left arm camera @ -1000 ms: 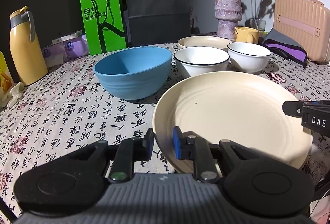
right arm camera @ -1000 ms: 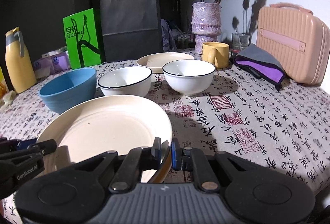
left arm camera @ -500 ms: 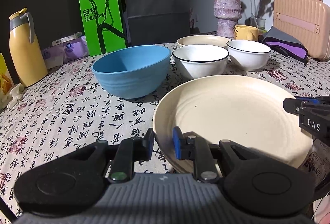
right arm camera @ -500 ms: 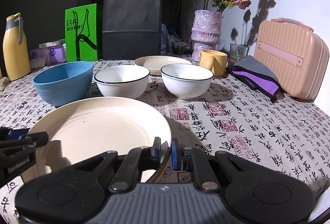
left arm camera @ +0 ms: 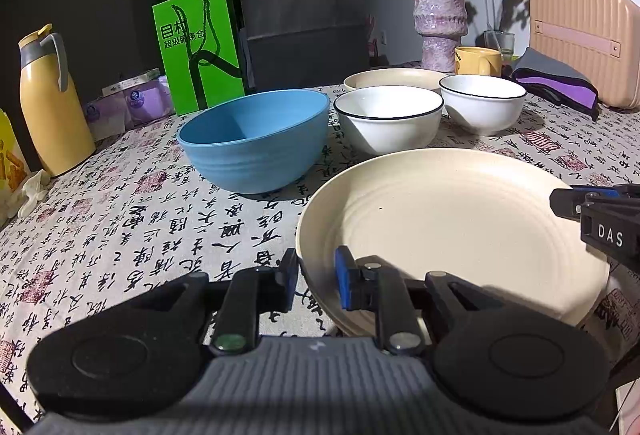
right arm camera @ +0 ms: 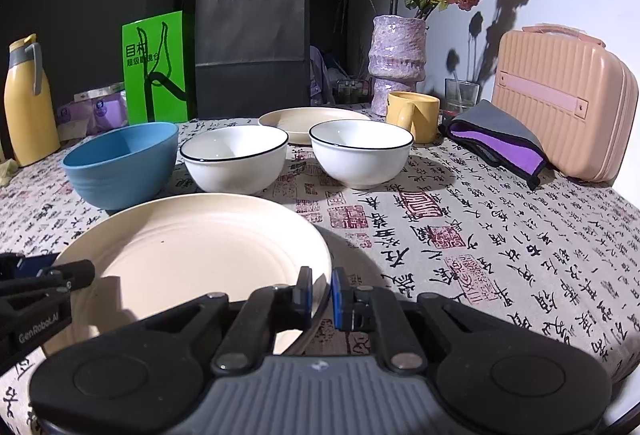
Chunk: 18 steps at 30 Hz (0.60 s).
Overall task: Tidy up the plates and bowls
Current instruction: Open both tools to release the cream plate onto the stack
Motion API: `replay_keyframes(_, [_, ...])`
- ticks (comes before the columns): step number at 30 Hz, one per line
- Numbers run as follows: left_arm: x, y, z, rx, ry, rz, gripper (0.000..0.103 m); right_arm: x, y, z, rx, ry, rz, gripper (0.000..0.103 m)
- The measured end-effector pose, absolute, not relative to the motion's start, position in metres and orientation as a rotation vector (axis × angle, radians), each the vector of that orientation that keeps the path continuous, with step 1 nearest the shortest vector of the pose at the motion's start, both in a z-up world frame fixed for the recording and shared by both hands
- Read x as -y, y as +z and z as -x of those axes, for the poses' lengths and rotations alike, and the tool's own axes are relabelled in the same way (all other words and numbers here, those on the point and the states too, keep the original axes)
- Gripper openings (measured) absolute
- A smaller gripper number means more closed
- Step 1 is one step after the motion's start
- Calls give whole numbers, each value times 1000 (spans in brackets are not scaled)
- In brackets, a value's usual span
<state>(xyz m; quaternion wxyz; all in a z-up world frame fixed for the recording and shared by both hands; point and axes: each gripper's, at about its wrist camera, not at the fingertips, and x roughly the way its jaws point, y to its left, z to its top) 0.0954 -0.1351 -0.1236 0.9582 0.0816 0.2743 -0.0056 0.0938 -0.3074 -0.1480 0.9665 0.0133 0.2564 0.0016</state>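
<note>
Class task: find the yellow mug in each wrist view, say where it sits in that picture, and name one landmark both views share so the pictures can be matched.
Left wrist view: the yellow mug sits upper right, behind the two white bowls, just right of the vase.
Right wrist view: the yellow mug sits right of centre, behind the right-hand white bowl, just right of the vase.
Shared landmark: the vase, beside the mug in both.
</note>
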Motion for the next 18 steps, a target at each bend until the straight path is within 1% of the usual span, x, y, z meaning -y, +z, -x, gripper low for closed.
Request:
replay_keyframes(3, [134, -123, -97, -566, -19, -151, 23, 311, -148, -94, -517, 7, -57, 10])
replay_keyframes(5, [132, -121, -98, -572, -28, -138, 30, 316, -147, -95, -520, 19, -98, 11])
replay_keyframes(9, [129, -115, -98, -566, -31, -123, 36, 331, -146, -96, -534, 55, -213, 13])
replay_keyframes(11, [127, -111, -97, -558, -30, -108, 44, 337, -145, -95, -531, 67, -256, 13])
replay_keyframes(12, [125, -108, -98, -554, -32, -98, 45, 340, -144, -94, -528, 73, -276, 13])
replay_keyframes(15, [119, -102, -98, -548, -31, -68, 55, 344, -141, -93, -520, 88, -307, 13])
replay_keyframes(16, [117, -100, -97, -546, -30, -56, 60, 344, -141, -92, -516, 90, -312, 15])
replay_keyframes(17, [116, -99, -97, -543, -30, -47, 63, 345, -140, -92, -514, 94, -316, 18])
replay_keyframes(18, [114, -98, -96, -541, -30, -39, 64, 345, -139, -91, -511, 101, -322, 20])
